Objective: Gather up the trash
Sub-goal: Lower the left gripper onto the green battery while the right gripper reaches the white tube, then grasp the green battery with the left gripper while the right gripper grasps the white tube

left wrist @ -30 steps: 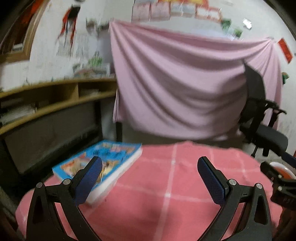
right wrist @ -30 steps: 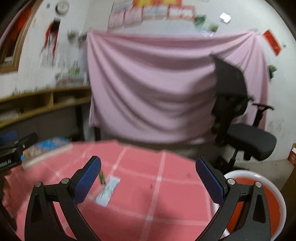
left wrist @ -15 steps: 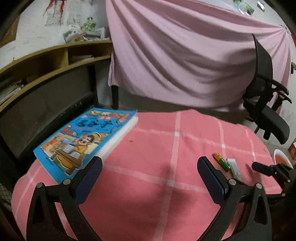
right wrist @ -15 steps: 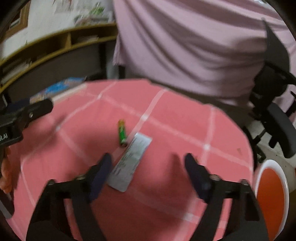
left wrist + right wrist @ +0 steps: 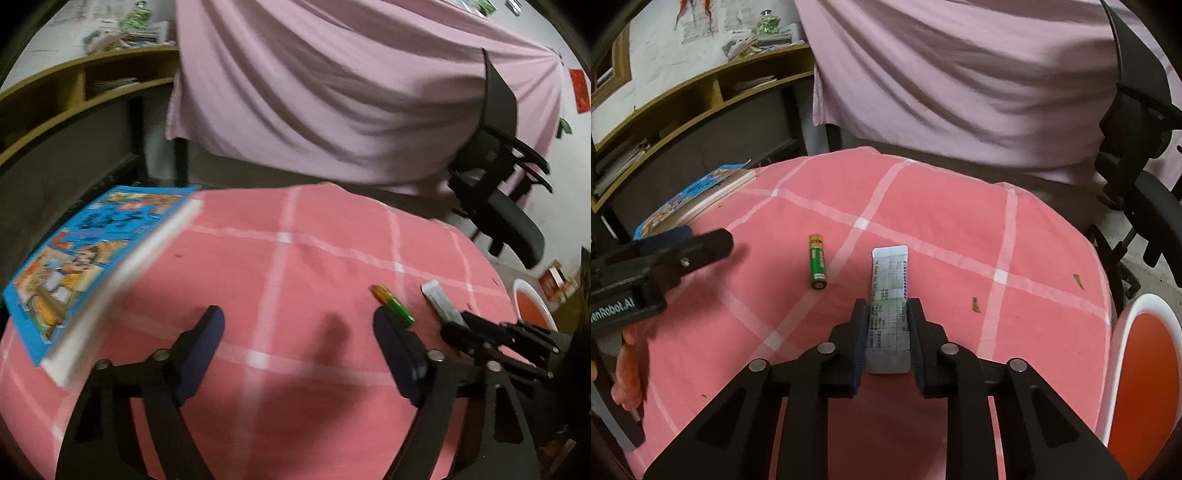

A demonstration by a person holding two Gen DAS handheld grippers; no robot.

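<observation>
A green AA battery (image 5: 817, 263) with a gold cap lies flat on the pink-checked bench (image 5: 960, 229), gold end toward 12 o'clock. Near it, at its 3 o'clock, lies a narrow printed paper slip (image 5: 889, 291), lengthwise from 12 to 6 o'clock.

Our right gripper (image 5: 886, 314) has just been closing, pads on the paper strip (image 5: 889, 291) mid-tablecloth (image 5: 923, 206). Battery (image 5: 817, 265) lies just beside it, toward the left edge.

White lettering ending "nRobot.AI" stands on the left tool's (image 5: 683, 254) black body at nine o'clock. Print on the paper strip (image 5: 889, 295) is too small to read.
</observation>
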